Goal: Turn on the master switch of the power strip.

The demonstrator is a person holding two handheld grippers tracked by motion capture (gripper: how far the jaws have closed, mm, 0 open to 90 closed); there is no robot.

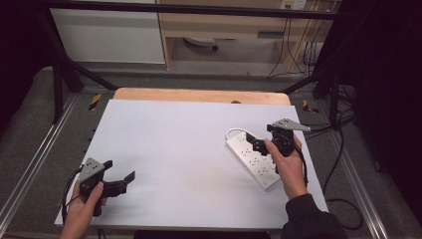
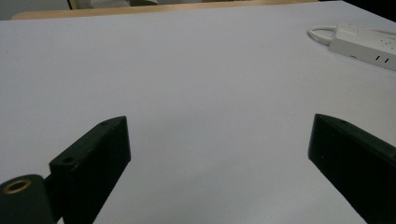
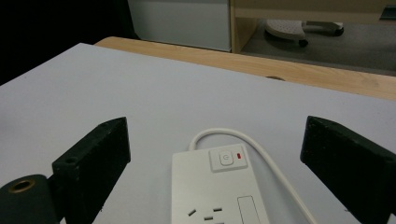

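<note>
Right gripper (image 1: 255, 141) held with jaws spread wide above the white power strip (image 1: 252, 159), nothing gripped, strip laid flat near the table's (image 1: 169, 144) right edge, left gripper (image 1: 121, 175) likewise held open, well apart at the near left corner.

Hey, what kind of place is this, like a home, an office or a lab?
Most likely a lab or test room: a white-topped table stands inside a black metal frame, cables run across the floor behind, and a white power strip lies on the table.
</note>
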